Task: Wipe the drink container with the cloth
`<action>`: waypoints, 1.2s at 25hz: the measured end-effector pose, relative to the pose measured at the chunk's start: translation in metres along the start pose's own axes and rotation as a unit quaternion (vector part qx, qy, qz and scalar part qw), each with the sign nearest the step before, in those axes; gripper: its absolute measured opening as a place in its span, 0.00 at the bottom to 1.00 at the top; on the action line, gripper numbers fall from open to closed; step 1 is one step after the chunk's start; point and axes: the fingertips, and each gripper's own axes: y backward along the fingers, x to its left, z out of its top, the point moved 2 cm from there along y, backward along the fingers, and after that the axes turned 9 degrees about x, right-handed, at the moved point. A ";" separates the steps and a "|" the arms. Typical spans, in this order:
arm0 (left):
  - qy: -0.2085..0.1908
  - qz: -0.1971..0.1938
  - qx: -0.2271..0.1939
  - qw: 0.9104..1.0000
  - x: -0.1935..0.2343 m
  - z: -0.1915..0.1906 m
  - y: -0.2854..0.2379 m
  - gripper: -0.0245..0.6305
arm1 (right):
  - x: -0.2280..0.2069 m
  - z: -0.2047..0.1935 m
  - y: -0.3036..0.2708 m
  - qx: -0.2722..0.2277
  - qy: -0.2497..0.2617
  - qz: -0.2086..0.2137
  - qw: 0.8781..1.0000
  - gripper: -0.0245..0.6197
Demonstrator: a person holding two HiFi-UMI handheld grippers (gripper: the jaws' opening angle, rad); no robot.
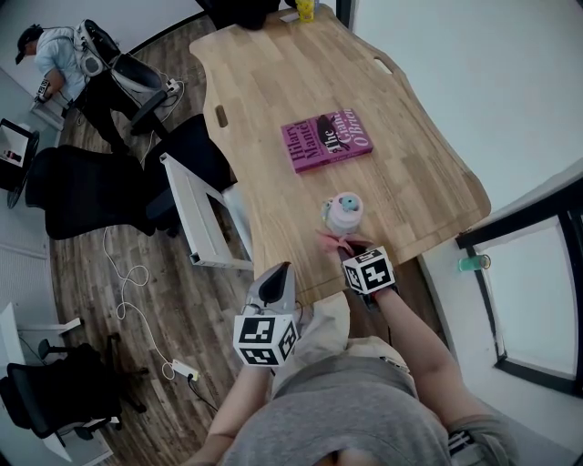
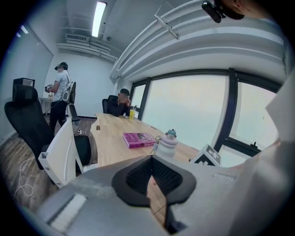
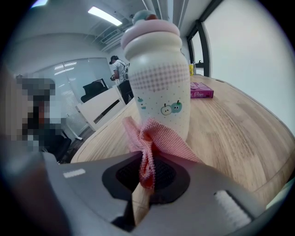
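Note:
A white drink bottle [image 1: 344,215] with a pink lid and a small figure on top stands upright near the table's near edge. My right gripper [image 1: 351,250] sits just in front of it, shut on a pink checked cloth [image 3: 150,143]. In the right gripper view, the cloth bunches against the bottle's [image 3: 159,87] lower front, right beyond my right gripper [image 3: 146,173]. My left gripper [image 1: 273,282] hangs off the table's near edge, left of the bottle, shut with nothing held. In the left gripper view, the bottle [image 2: 168,144] stands ahead of my left gripper [image 2: 150,177], apart from it.
A magenta book [image 1: 327,139] lies mid-table beyond the bottle. The wooden table [image 1: 273,82] has a yellow cup [image 1: 304,9] at its far end. A white chair [image 1: 196,214] and black office chairs [image 1: 86,191] stand left; a person [image 1: 55,55] is at the far left. Cables lie on the floor.

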 end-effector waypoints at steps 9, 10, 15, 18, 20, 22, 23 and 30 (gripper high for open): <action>-0.017 -0.011 -0.013 1.000 -0.011 -0.001 0.017 0.04 | 0.015 -0.011 0.032 -0.032 -0.003 -0.004 0.999 0.08; -0.018 -0.012 -0.014 1.000 -0.012 -0.001 0.020 0.04 | 0.018 -0.013 0.038 -0.038 -0.004 -0.004 0.999 0.08; -0.028 -0.016 -0.019 0.999 -0.022 -0.007 0.034 0.04 | 0.032 -0.021 0.070 -0.069 -0.007 0.001 0.998 0.08; -0.036 -0.019 -0.018 0.999 -0.028 -0.011 0.042 0.04 | 0.045 -0.024 0.092 -0.090 -0.011 0.011 0.996 0.08; -0.040 -0.021 -0.018 0.999 -0.034 -0.014 0.048 0.04 | 0.055 -0.027 0.108 -0.104 -0.013 0.019 0.994 0.08; -0.045 -0.024 -0.020 0.998 -0.041 -0.017 0.054 0.04 | 0.063 -0.031 0.125 -0.119 -0.014 0.024 0.993 0.08; -0.047 -0.025 -0.022 0.998 -0.045 -0.018 0.057 0.04 | 0.067 -0.033 0.134 -0.127 -0.014 0.026 0.991 0.08; -0.064 -0.038 -0.034 0.997 -0.074 -0.028 0.080 0.04 | 0.089 -0.048 0.189 -0.178 -0.009 0.017 0.984 0.08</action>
